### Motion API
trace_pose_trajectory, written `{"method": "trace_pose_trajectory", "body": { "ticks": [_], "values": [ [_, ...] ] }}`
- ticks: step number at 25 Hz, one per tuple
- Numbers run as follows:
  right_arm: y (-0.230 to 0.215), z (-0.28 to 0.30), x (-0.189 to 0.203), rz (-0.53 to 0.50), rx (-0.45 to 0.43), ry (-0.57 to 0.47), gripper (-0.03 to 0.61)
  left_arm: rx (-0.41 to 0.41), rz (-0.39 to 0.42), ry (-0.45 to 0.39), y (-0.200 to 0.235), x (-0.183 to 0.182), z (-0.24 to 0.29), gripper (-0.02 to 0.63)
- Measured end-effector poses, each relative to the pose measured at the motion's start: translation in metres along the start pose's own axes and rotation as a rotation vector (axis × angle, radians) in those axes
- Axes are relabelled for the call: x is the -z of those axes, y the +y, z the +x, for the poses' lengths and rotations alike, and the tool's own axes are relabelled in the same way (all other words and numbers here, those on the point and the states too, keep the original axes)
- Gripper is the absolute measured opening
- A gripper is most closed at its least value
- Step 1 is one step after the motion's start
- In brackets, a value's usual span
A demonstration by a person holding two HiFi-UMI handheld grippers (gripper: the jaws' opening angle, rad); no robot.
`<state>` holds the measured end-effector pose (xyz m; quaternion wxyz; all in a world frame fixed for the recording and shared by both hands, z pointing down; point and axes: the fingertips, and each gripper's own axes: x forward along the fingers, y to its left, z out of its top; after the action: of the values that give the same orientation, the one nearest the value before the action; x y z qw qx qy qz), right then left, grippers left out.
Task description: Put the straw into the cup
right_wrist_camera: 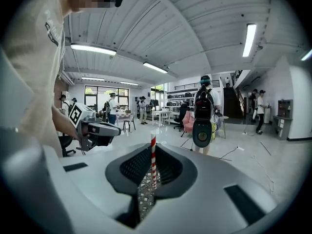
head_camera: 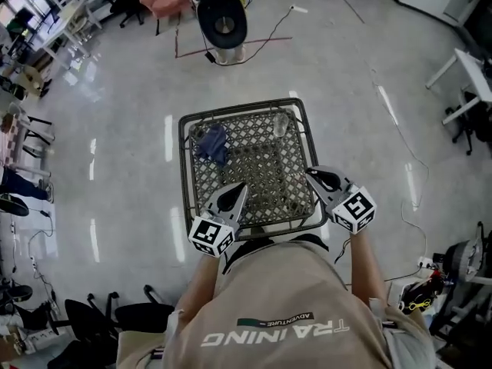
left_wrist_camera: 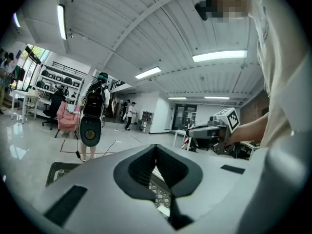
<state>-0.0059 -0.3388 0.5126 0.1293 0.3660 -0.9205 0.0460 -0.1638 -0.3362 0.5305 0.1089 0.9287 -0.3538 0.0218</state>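
Two grippers hang over the near side of the wire-mesh table (head_camera: 184,167), one toward each near corner. The left gripper (head_camera: 240,188) is above the table's near left part. Its jaws are pressed together, and its own view shows nothing between them, only the mesh below.

The right gripper (head_camera: 313,173) is at the table's near right edge. Its jaws are drawn almost together and clamp a red-and-white striped straw (right_wrist_camera: 153,157). The straw stands upright between the pads, with its top end rising clear above them.

A clear cup (head_camera: 280,124) stands upright on the table's far right part, close to the far rim and well apart from both grippers. A crumpled blue cloth (head_camera: 213,144) lies on the table's far left part, across from the cup.

The person holding the grippers stands at the table's near edge in a beige shirt (head_camera: 284,298). Beyond the table's far edge, another person with a black backpack (head_camera: 223,20) stands on the pale glossy floor (head_camera: 115,129), beside trailing cables.
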Motion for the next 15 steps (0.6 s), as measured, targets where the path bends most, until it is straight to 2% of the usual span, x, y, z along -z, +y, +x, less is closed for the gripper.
{"method": "trace_pose_trajectory", "body": {
  "ticks": [4,9,15],
  "values": [
    [-0.016,0.018,-0.004,-0.006,-0.002,0.017,0.037,0.009,-0.016,-0.009,0.021,-0.004,0.021,0.017],
    [-0.05,0.038,-0.011,-0.023,-0.013,0.023,0.037,0.007,-0.018,-0.014,0.025,-0.014,0.043,0.017],
    [-0.114,0.078,-0.007,-0.069,-0.018,0.06,0.037,-0.066,-0.028,-0.013,0.033,-0.015,0.056,0.017]
  ]
}}
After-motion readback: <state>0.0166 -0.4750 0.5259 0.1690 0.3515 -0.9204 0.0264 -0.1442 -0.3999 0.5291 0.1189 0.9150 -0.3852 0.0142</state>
